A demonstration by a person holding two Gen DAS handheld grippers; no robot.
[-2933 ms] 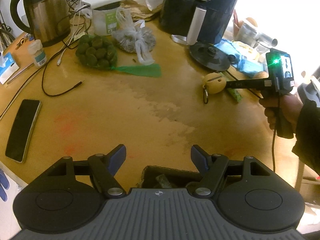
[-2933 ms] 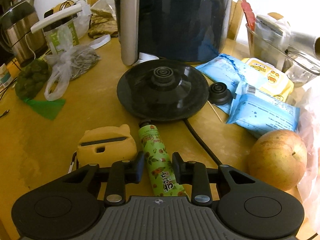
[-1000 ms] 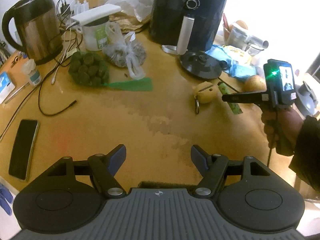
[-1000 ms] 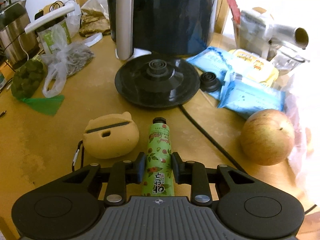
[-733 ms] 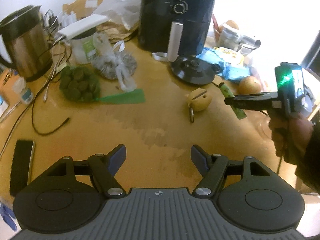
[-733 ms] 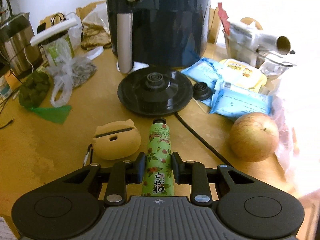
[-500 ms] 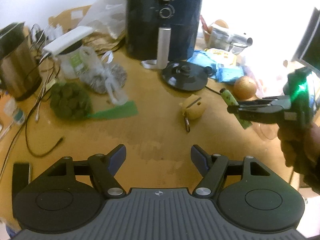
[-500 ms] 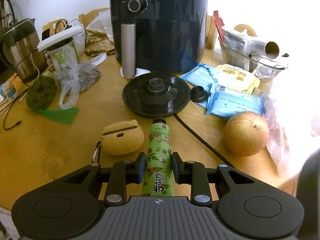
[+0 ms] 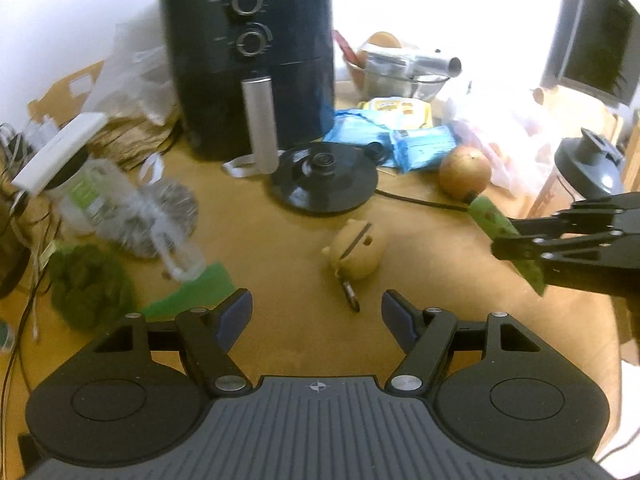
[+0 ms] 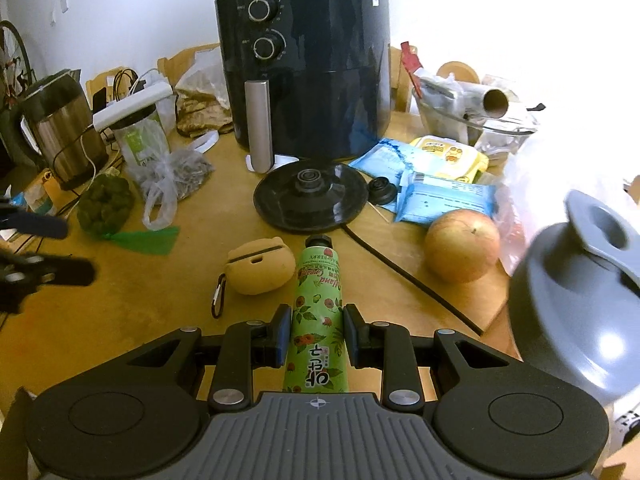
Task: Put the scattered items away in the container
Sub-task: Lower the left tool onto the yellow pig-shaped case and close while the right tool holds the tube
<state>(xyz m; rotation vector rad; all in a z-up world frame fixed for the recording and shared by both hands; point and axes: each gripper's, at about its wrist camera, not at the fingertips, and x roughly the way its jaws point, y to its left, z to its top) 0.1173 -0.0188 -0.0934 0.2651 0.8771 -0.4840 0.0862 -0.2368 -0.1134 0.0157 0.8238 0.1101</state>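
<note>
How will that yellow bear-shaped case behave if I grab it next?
The yellow case looks like soft matte silicone, so it probably grips well and gives slightly. Its rounded body may rock when nudged. The carabiner lying loose beside it will likely dangle once lifted.

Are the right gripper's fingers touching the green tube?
Touching. The right wrist view shows both fingers of the right gripper pressed against the green tube, with no gap.

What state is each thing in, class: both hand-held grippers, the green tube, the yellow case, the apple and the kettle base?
Right hand-held gripper: shut on the green tube.
Green tube: held, cap on.
Left hand-held gripper: open, empty.
Yellow case: closed, lying on the table.
Apple: whole, on the table.
Kettle base: bare, no kettle on it.
</note>
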